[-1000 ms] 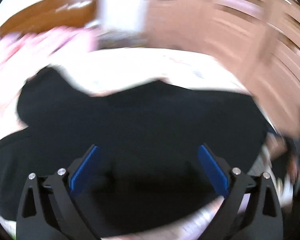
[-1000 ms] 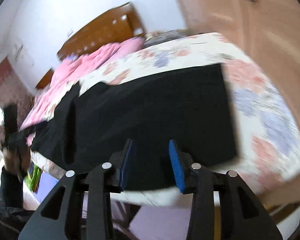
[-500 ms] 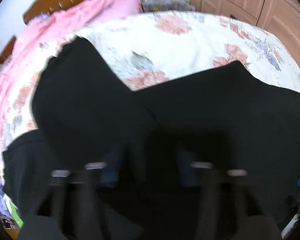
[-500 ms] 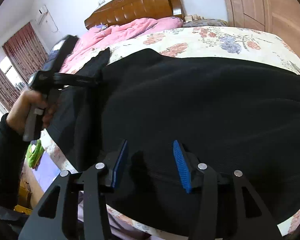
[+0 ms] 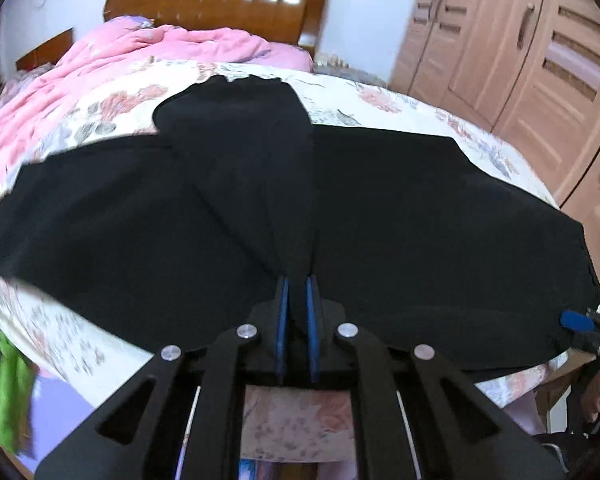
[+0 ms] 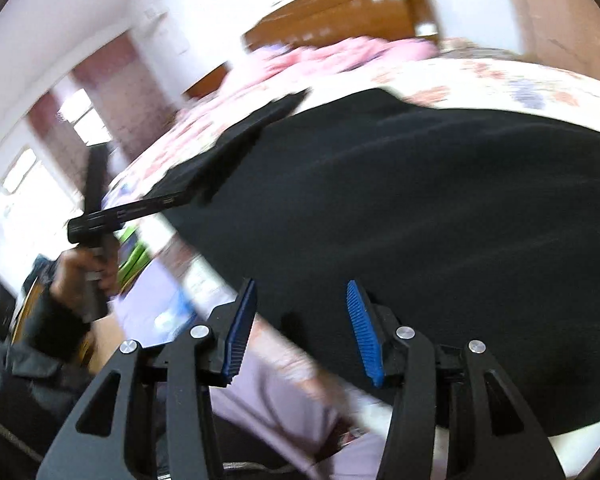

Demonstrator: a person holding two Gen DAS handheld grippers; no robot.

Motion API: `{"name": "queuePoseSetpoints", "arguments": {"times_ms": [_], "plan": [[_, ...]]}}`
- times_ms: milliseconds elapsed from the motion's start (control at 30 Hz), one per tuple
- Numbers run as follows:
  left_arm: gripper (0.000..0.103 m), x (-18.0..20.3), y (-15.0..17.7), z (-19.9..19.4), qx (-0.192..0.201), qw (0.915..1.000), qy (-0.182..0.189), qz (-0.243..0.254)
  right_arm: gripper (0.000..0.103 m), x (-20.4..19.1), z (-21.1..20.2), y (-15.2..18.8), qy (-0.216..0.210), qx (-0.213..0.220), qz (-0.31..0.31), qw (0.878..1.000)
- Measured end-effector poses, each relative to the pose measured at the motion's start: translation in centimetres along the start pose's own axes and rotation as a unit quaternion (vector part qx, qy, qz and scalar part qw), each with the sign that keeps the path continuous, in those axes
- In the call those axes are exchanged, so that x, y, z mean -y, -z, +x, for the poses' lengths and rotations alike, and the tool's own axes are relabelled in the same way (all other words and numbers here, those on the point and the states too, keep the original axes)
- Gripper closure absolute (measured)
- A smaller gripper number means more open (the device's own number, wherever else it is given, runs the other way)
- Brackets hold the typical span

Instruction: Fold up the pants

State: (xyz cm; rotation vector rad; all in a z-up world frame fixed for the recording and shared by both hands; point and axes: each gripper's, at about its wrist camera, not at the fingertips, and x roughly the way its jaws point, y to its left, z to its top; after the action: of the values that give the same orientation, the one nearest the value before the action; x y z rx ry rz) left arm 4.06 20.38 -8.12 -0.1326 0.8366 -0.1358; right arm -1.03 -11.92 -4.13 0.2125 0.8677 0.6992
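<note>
Pants [image 5: 380, 208], one black pair, left tool [image 5: 297, 300] pinching fold, right tool [image 6: 302, 320] apparently empty

A: The pants [image 5: 380, 220] are looking like a matt black cloth, soft, with no shine.

B: Yes. Beside the pants, the bedsheet [image 5: 380, 100] is showing a smooth printed cotton, and behind the pants the quilt [image 5: 120, 56] is looking puffy.

A: The headboard [image 5: 220, 4] behind the pants is gleaming, a glossy varnished wood.

B: And the left gripper [image 5: 296, 300] is showing matt black plastic, ribbed blue pads [image 5: 283, 312] and shiny metal screws [image 5: 247, 331].
</note>
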Motion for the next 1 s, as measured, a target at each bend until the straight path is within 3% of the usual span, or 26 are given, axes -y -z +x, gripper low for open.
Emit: {"name": "queuePoseSetpoints", "arguments": {"times_ms": [100,167,333,367,400,433,467,533,600,667,800,867,933,1000], "plan": [[0.095,0.0,1.0,-0.7,0.019,0.9997,-0.001,-0.017,0.055,-1.8,1.5,0.6,-0.029,-0.043,-0.034,0.998],[0.095,-0.1,1.3,-0.9,0.024,0.9993,-0.002,-0.028,0.055,-2.6,2.3,1.2,-0.018,-0.063,-0.055,0.996],[0.090,0.1,2.0,-0.8,0.015,0.9998,-0.007,-0.012,0.055,-2.4,1.1,-0.1,-0.035,-0.045,-0.034,0.998],[0.081,-0.1,2.1,-1.0,0.019,0.9997,-0.008,-0.016,0.051,-2.4,0.8,-0.5,-0.035,-0.036,-0.035,0.998],[0.057,-0.2,2.1,-1.2,0.023,0.9994,-0.015,-0.020,0.046,-2.4,0.9,-1.3,-0.028,-0.024,-0.032,0.999],[0.043,-0.5,1.9,-1.7,0.032,0.9986,-0.032,-0.026,0.037,-2.2,1.1,-1.7,-0.017,-0.022,-0.029,0.999],[0.025,-0.7,1.4,-2.7,0.053,0.9968,-0.049,-0.032,0.036,-2.2,1.6,-2.0,-0.004,-0.028,-0.028,0.999],[0.015,-0.5,-0.2,-4.2,0.086,0.9947,-0.051,-0.027,0.035,-2.1,3.0,-2.2,0.014,-0.046,-0.035,0.998],[0.007,0.2,-3.0,-4.5,0.089,0.9942,-0.060,0.000,0.034,-2.2,3.2,-2.1,0.011,-0.035,-0.038,0.999],[0.007,1.6,-6.7,-3.1,0.078,0.9908,-0.102,0.041,0.034,-2.5,3.4,-2.2,0.015,-0.033,-0.043,0.998],[0.007,3.0,-13.0,2.3,0.037,0.9919,-0.099,0.071,0.035,-2.6,3.4,-1.8,0.024,-0.035,-0.047,0.998],[0.008,3.4,-16.1,6.8,-0.016,0.9937,-0.090,0.065,0.035,-2.6,3.3,-1.7,0.028,-0.037,-0.050,0.998],[0.014,3.7,-18.1,11.1,-0.059,0.9910,-0.106,0.057,0.035,-2.6,3.5,-1.7,0.028,-0.039,-0.050,0.998],[0.030,4.0,-19.0,14.7,-0.101,0.9849,-0.128,0.060,0.035,-2.4,3.5,-1.7,0.025,-0.040,-0.047,0.998]]}}
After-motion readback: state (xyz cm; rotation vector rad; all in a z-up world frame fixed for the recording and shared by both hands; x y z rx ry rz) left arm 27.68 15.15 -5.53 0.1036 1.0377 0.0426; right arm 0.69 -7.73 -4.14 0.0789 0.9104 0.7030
